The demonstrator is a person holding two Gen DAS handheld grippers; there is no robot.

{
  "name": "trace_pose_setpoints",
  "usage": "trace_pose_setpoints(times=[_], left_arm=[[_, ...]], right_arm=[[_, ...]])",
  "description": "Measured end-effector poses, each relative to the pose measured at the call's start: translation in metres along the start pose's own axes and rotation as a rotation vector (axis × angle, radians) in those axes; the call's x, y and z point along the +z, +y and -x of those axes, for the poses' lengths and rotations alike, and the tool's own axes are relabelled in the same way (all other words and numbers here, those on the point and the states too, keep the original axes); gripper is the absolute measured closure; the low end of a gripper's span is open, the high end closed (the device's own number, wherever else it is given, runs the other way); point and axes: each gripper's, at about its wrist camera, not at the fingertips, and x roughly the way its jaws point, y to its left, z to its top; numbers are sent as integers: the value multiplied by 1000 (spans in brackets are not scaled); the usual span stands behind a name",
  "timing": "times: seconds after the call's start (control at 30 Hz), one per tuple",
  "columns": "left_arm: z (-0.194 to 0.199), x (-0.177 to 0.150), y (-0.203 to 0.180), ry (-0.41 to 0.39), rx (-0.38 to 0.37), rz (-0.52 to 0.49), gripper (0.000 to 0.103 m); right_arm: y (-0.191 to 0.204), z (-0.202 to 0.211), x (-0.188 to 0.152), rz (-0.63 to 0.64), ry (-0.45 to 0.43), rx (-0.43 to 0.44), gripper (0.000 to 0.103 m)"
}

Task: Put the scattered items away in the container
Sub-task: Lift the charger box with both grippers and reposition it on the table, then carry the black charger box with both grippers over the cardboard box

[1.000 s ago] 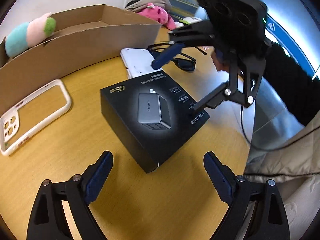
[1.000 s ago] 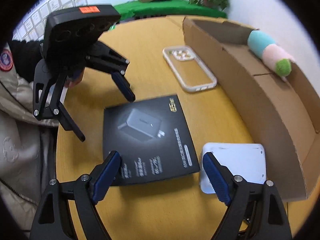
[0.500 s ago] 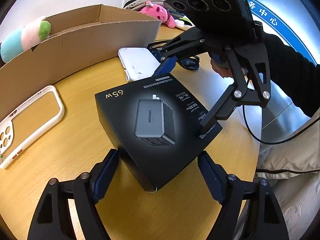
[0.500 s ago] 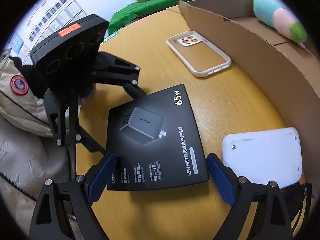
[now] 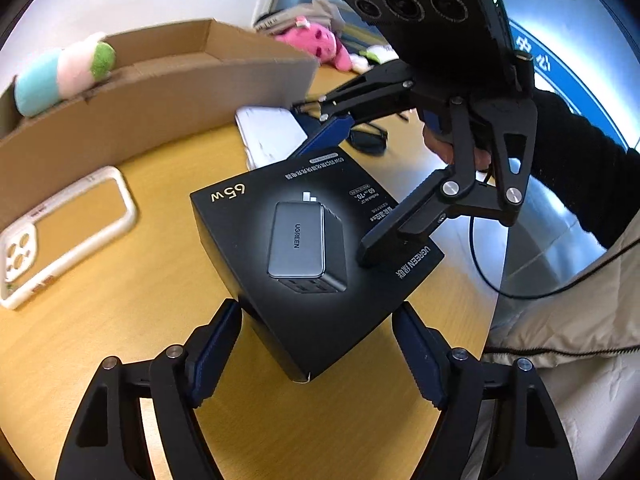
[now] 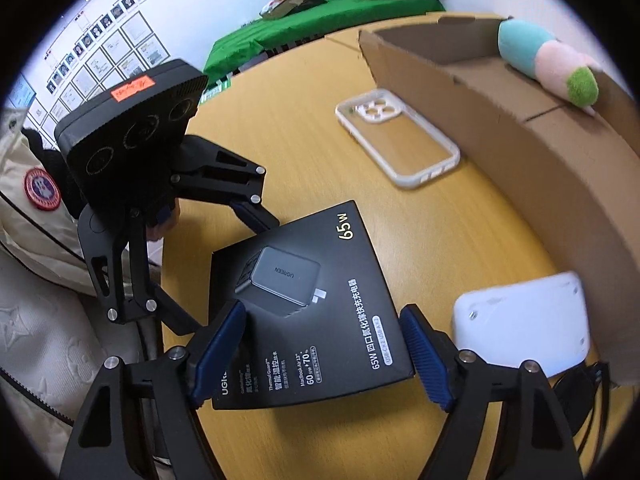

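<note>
Matte black cardboard fills the space between both pairs of fingers: the charger box, flat, square-cornered and printed with a grey adapter, sits on the smooth wood-grain table. The left gripper is spread wide with the box's near corner between its ribbed blue pads, which look just beside the edges, contact uncertain. The right gripper is likewise spread, straddling the opposite end of the box.

Judging by this, the step in hand is a two-sided pickup of the box; the next move calls for closing on its rigid edges evenly, then lifting and carrying it over the wall ahead.

Just right of the right gripper lies a glossy white rounded device. Farther ahead of it rests a clear, soft-rimmed phone case. Beyond both stands the corrugated cardboard container, low-walled and open, with a fuzzy pastel plush toy on its rim.
</note>
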Motion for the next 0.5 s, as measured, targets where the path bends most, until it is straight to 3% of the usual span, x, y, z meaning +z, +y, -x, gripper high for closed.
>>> trace_pose_setpoints(times=[0.5], left_arm=[[54, 58, 27, -122, 79, -9, 23]], right_arm=[[-8, 50, 75, 124, -3, -63, 25]])
